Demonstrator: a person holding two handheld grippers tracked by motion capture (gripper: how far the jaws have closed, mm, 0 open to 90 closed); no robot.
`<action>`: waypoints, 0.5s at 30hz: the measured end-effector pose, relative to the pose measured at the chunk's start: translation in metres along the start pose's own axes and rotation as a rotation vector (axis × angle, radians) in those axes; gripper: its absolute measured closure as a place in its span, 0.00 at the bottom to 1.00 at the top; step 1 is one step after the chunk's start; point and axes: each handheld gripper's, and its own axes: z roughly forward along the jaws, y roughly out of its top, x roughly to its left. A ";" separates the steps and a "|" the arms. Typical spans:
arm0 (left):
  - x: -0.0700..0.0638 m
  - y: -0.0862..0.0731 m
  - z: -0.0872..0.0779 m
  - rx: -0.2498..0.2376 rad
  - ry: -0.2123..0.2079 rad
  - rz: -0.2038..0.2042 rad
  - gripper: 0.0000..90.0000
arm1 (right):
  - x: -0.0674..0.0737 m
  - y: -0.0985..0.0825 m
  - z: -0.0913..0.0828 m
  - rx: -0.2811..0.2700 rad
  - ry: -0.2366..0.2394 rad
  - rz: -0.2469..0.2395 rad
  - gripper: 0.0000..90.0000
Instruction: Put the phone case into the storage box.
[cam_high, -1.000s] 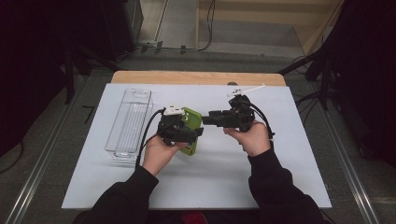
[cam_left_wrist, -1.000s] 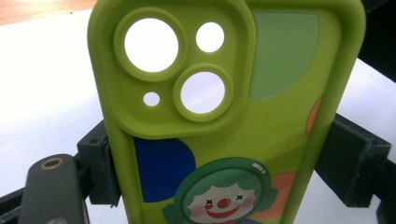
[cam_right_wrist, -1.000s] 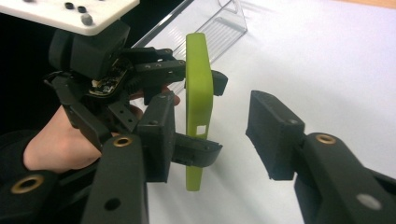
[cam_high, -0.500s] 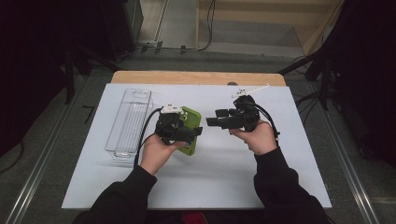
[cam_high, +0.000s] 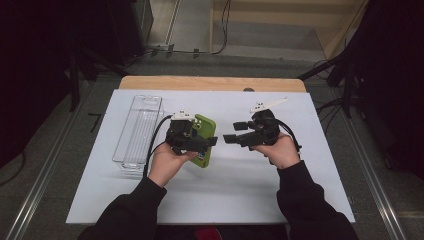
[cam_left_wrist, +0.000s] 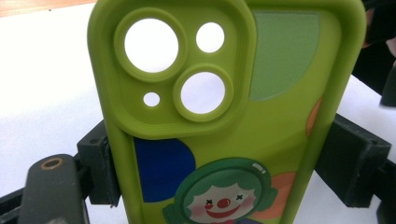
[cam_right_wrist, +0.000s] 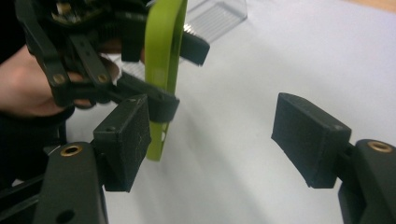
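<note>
At the far left of the white table cover (cam_high: 310, 165) lies a clear plastic tray (cam_high: 137, 131), long and narrow with straight ribbed walls and a glossy rim, lengthwise away from the person and just beside the left hand (cam_high: 167, 161). Next to it, the left gripper (cam_high: 192, 142), a black, matte, angular frame with a white plate on top, pinches a lime-green phone case (cam_left_wrist: 224, 116) across its width, its two blocky pads pressing the case's long edges. The case looks like soft, smooth rubbery plastic with rounded corners; a raised, rounded-square camera block near its top carries two large round holes and two small ones, through which the white cover shows. Its back bears flat printed shapes, a pale green patch, a dark blue one and orange ones, and a cartoon clown face with green hair and a red nose. It is held off the table, near the middle, its length running away from the person. To the right, apart from the case, the right gripper (cam_high: 235, 138) points leftward at it from the right hand (cam_high: 277, 152); its jaws have just been opening and stand spread with only bare white cover between the rough-faced, dark foam-like pads (cam_right_wrist: 310, 140). A light wooden edge (cam_high: 212, 83) borders the far side.
</note>
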 end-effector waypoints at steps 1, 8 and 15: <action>0.000 0.000 0.000 0.002 0.002 0.004 0.18 | 0.000 -0.002 0.001 0.017 0.003 0.003 0.28; -0.001 0.002 -0.003 0.005 -0.018 0.017 0.18 | 0.003 -0.018 -0.001 0.011 -0.017 -0.026 0.26; 0.000 0.003 -0.004 0.004 -0.030 0.013 0.18 | 0.009 -0.027 -0.001 0.031 -0.038 -0.066 0.22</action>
